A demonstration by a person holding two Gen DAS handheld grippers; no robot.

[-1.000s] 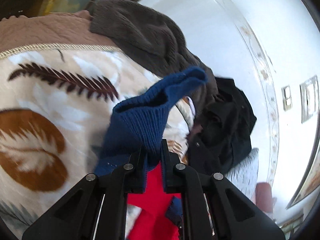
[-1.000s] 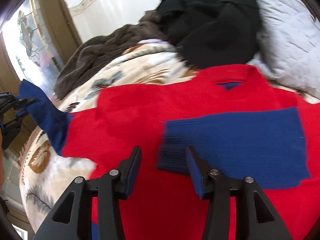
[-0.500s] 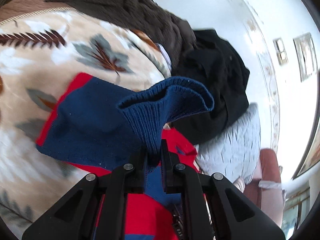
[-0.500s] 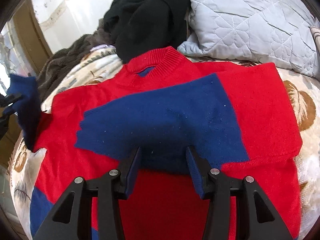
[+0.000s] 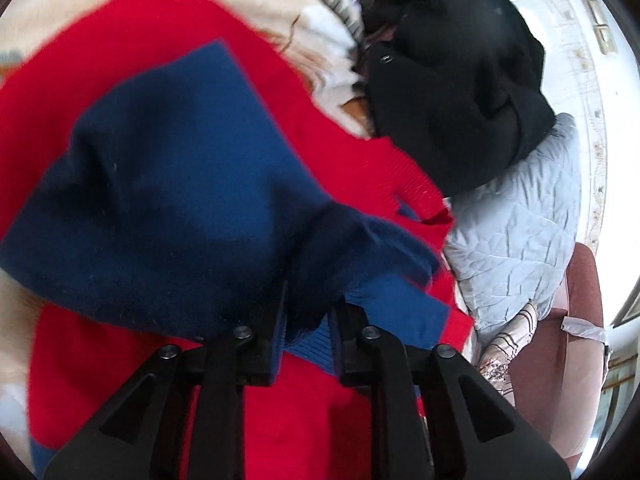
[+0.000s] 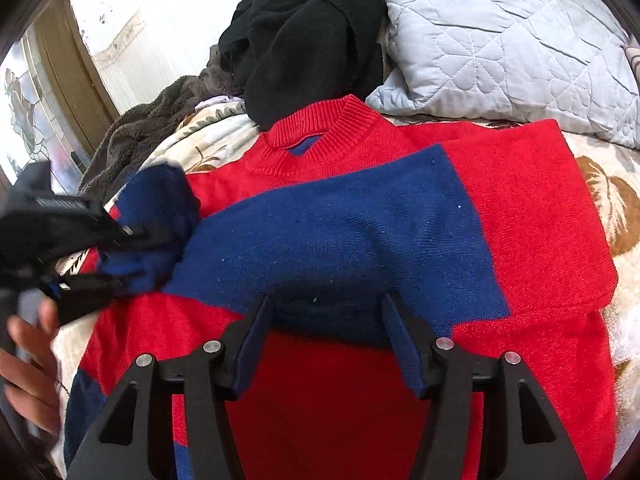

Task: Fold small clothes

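Observation:
A small red sweater (image 6: pixel 520 208) with blue sleeves lies flat on the bed, collar (image 6: pixel 320 128) toward the pillow. One blue sleeve (image 6: pixel 340 240) is folded across its chest. My left gripper (image 5: pixel 306 312) is shut on the cuff of the other blue sleeve (image 5: pixel 160 200) and holds it over the sweater's body (image 5: pixel 100 48); it shows at the left of the right wrist view (image 6: pixel 120 248). My right gripper (image 6: pixel 326 316) is open and empty, hovering just above the folded sleeve.
A black garment (image 6: pixel 304 36) and a brown knit (image 6: pixel 136 136) are piled beyond the collar. A pale quilted pillow (image 6: pixel 500 40) lies behind the sweater. The leaf-patterned blanket (image 6: pixel 616 200) covers the bed. A pink chair (image 5: pixel 560 360) stands beyond the bed.
My left gripper has carried the blue sleeve cuff inward over the red body. My right gripper has shifted forward and hovers over the folded sleeve, still open.

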